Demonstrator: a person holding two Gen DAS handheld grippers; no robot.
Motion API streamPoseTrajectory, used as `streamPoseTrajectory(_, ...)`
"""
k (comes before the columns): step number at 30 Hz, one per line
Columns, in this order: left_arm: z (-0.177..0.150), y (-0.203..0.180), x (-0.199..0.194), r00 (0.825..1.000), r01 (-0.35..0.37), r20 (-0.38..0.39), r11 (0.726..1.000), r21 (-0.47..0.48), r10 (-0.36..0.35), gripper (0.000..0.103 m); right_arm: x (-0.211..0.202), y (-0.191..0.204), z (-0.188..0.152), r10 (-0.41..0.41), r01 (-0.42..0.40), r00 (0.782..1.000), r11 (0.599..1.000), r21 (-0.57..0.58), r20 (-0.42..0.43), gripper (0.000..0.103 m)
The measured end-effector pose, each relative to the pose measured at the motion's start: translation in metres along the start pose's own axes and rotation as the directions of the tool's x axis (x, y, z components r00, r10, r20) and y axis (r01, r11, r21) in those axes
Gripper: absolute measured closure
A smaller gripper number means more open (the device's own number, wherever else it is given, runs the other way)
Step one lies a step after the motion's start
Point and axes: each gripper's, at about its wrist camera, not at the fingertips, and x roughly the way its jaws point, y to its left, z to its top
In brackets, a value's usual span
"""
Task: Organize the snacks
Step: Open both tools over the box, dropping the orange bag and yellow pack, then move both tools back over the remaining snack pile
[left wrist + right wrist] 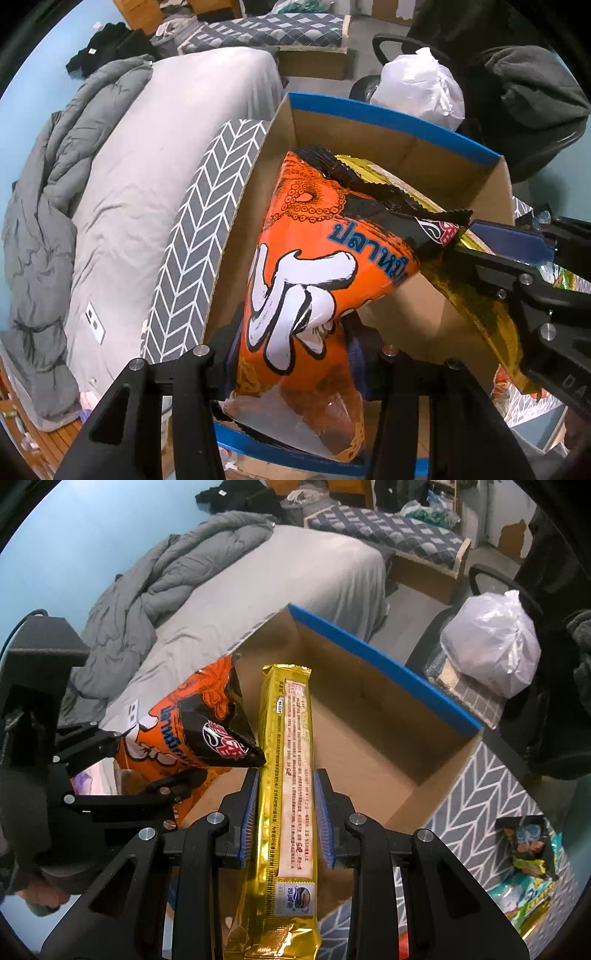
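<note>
A bedroom: a bed (295, 579) with a pale grey sheet and a rumpled grey duvet (177, 554) lies beyond both tools, against a light blue wall. Further back stands a low bench with a diamond-patterned cushion (391, 528). To the right of the right tool, a tied white plastic bag (491, 642) sits on a chair.

The surface (487, 794) wears a grey cloth with a white herringbone print. On it stands an open cardboard box (388, 720) with blue-taped edges; its floor looks bare from the right wrist view. At the right tool's lower right, a small heap of colourful snack packets (532, 867) lies on the cloth.

The left tool (295, 354) pinches an orange snack bag (303, 266) with bold white lettering; the bag bulges up between its fingers and leans over the box's near edge. The right tool (284, 816) is pressed tight on a long gold packet (291, 775), blue pads (250, 812) on either side at about mid-length, the packet pointing forward over the box opening. The orange bag's black corner touches the gold packet just ahead of the right tool's left finger.
</note>
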Motion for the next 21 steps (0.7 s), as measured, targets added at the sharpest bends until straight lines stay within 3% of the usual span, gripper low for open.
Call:
streamPoseTrajectory(6, -0.003, -0.003, 0.004, 0.999, -0.026, -0.024, 0.999, 0.027, 0.027, 0.054, 0.008, -0.002, 0.004, 0.018, -0.017, 0.999, 1.0, 0.021, -0.029, 0.07)
streamPoseTrajectory(8, -0.003, -0.006, 0.0, 0.999, -0.046, -0.017, 0.998, 0.051, 0.047, 0.051, 0.005, -0.001, 0.006, 0.007, -0.007, 1.0, 1.0, 0.019, -0.025, 0.062)
streamPoseTrajectory(10, -0.004, -0.008, -0.005, 0.998, -0.063, -0.006, 0.996, 0.069, 0.063, 0.039, 0.0, -0.001, 0.007, -0.009, 0.009, 1.0, 1.0, 0.025, -0.014, 0.052)
streamPoseTrajectory(12, -0.005, -0.01, -0.015, 0.997, -0.078, 0.025, 0.994, 0.082, 0.076, 0.038, -0.007, -0.003, 0.006, -0.014, 0.013, 1.0, 0.999, 0.038, 0.002, 0.046)
streamPoseTrajectory(15, -0.005, -0.012, -0.026, 0.996, -0.075, 0.044, 0.993, 0.087, 0.072, 0.033, -0.018, -0.007, 0.003, -0.028, 0.027, 0.999, 0.998, 0.062, 0.02, 0.04)
streamPoseTrajectory(21, -0.006, -0.02, -0.046, 0.997, -0.045, 0.061, 0.996, 0.079, 0.041, 0.032, -0.044, -0.024, -0.008, -0.082, 0.076, 0.996, 0.991, 0.112, 0.044, 0.034)
